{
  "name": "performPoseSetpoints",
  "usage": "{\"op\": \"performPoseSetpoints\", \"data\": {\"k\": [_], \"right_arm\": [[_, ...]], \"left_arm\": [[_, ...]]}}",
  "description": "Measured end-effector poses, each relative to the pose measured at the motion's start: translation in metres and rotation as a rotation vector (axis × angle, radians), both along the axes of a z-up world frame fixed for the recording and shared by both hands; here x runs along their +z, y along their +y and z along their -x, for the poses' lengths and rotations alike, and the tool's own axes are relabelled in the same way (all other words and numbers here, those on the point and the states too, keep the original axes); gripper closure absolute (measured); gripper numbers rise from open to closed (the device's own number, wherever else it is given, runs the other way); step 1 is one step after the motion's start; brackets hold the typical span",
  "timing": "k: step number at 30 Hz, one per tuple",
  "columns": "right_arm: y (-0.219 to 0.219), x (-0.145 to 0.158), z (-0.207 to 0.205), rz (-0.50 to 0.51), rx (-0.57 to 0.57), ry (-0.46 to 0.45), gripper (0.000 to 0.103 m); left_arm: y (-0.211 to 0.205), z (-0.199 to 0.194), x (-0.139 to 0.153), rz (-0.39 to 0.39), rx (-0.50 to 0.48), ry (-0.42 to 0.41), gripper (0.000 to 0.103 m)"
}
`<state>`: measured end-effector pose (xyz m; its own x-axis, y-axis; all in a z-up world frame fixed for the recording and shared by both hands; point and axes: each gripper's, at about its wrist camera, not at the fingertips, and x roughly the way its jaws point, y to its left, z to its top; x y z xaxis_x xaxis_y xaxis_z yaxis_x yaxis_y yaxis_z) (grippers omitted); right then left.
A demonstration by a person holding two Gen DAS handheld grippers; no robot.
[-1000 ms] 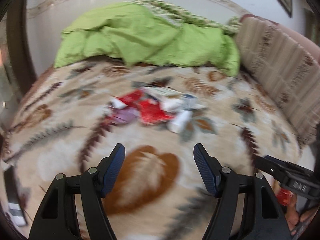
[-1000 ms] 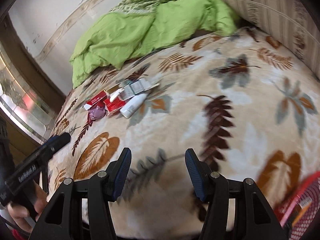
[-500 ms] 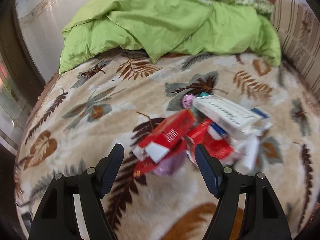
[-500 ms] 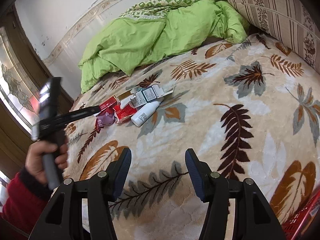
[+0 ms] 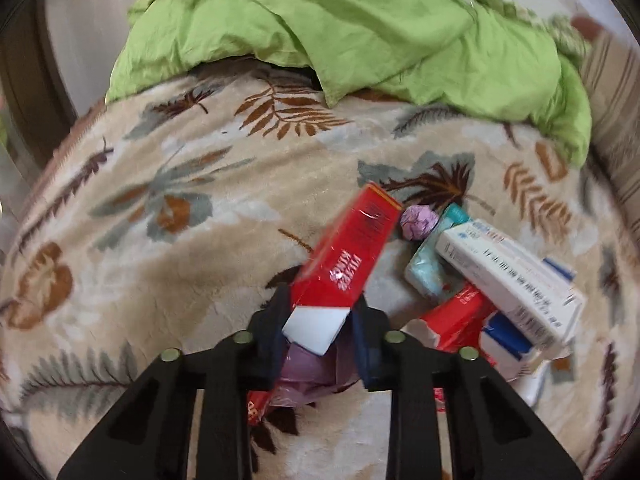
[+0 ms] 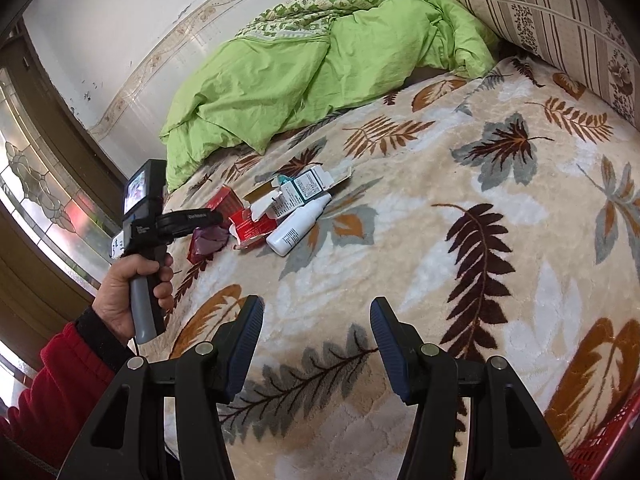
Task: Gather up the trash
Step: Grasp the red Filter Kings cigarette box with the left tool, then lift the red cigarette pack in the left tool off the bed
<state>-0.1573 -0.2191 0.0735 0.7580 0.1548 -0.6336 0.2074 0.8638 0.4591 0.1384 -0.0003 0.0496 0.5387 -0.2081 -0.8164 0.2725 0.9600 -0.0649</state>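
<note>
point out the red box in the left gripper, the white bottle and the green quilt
red box (image 5: 346, 252), left wrist view, its red printed face
white bottle (image 6: 298, 227), right wrist view, its body
green quilt (image 6: 288, 68), right wrist view, its middle folds

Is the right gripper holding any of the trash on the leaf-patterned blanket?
No, the right gripper hangs open and empty over the leaf-patterned blanket, well short of the white plastic bottle and the boxes.

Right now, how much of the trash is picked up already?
Nothing looks binned yet. In hand: the left gripper is shut on a red box, tilted up off the blanket. Left: the white box, white bottle, purple wad and other scraps. The right gripper is open, holding nothing.
</note>
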Motion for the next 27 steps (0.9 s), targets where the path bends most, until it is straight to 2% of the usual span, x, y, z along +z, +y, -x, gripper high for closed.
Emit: {"op": "performPoseSetpoints", "data": {"k": [5, 12, 15, 19, 23, 25, 27], "right_arm": [[0.0, 0.0, 0.0, -0.001, -0.006, -0.001, 0.044], [0.001, 0.001, 0.002, 0.009, -0.009, -0.004, 0.044], [0.004, 0.001, 0.001, 0.015, -0.001, 0.0, 0.044], [0.01, 0.001, -0.002, 0.039, 0.006, 0.004, 0.044], [0.016, 0.002, -0.001, 0.065, 0.007, 0.006, 0.044], [0.018, 0.003, 0.0, 0.077, 0.008, 0.003, 0.044], [0.019, 0.004, 0.002, 0.092, 0.008, -0.004, 0.044]], "left_arm": [[0.012, 0.024, 0.01, 0.085, -0.008, 0.006, 0.082], [0.047, 0.08, 0.043, 0.249, 0.008, -0.027, 0.082], [0.057, 0.107, 0.045, 0.32, 0.005, 0.003, 0.082], [0.047, 0.137, 0.027, 0.365, -0.057, 0.089, 0.082], [0.029, 0.149, 0.013, 0.292, -0.089, 0.107, 0.081], [0.024, 0.147, 0.012, 0.277, -0.105, 0.118, 0.076], [0.023, 0.144, 0.014, 0.249, -0.101, 0.107, 0.064]]}}
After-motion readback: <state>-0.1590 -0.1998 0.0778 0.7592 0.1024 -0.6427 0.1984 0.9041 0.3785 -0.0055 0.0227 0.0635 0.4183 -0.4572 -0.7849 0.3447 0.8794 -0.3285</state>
